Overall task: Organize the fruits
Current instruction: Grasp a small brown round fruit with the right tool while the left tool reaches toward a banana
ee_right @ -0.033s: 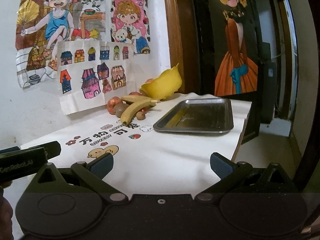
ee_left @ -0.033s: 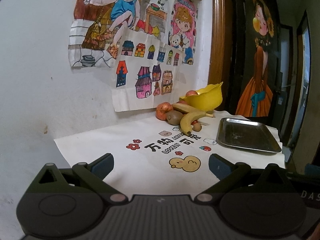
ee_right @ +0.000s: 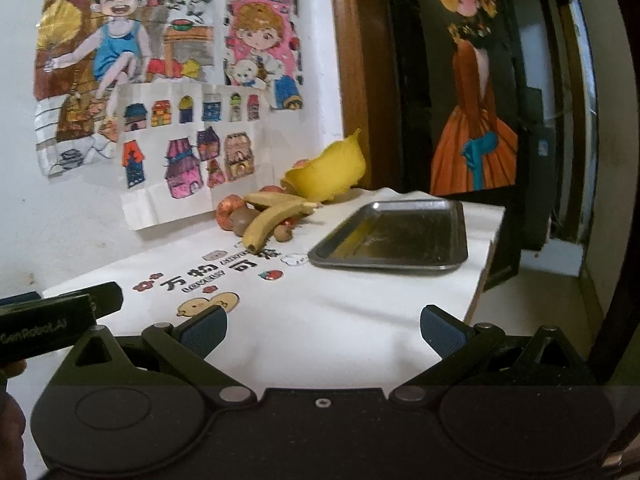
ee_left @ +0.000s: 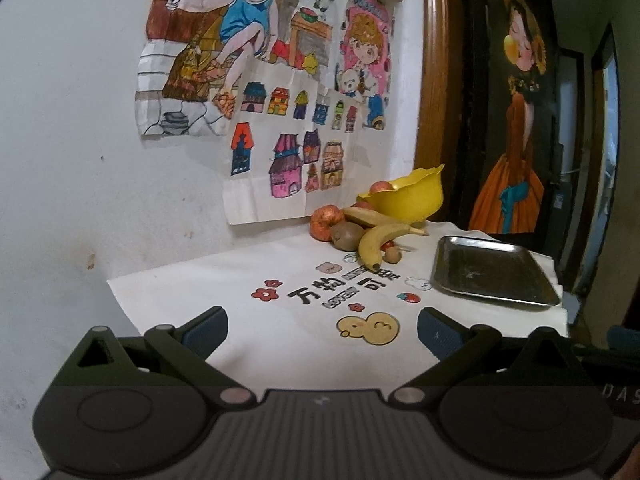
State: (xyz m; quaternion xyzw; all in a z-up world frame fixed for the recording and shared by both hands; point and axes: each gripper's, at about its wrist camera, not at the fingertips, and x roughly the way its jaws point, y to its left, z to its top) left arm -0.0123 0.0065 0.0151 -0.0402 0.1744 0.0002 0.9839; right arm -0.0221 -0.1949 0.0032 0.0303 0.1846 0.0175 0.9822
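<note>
- Right, we hold both tools back from the metal tray [ee_left: 494, 276]: the left gripper [ee_left: 322, 332] has its jaws spread wide with nothing between them, and the right gripper [ee_right: 323, 332] is just as wide and just as empty.
- We see the fruit heaped on the wall side of the tray, apart from it: a front banana [ee_left: 378, 242] lying across a kiwi [ee_left: 347, 235], a second banana [ee_left: 366, 216] behind, a red apple [ee_left: 326, 222], and a small brown fruit [ee_left: 393, 255] nearest the tray.
- We judge the heap the main risk: lift the front banana carelessly and the round pieces under it could roll.
- We note the yellow bowl [ee_left: 408, 198], behind the tray near the wall, sits tipped with one fruit at its rim; a knock could spill it.
- We watch the table edge [ee_right: 486, 248] on the far side of the tray in the right view; the tray sits near it, so a shove there may push it off.
- We have open cloth on the near side of the tray, plenty of room to approach.
- We see the left tool just beside ours in the right view, so the two could clash if they reach together.
</note>
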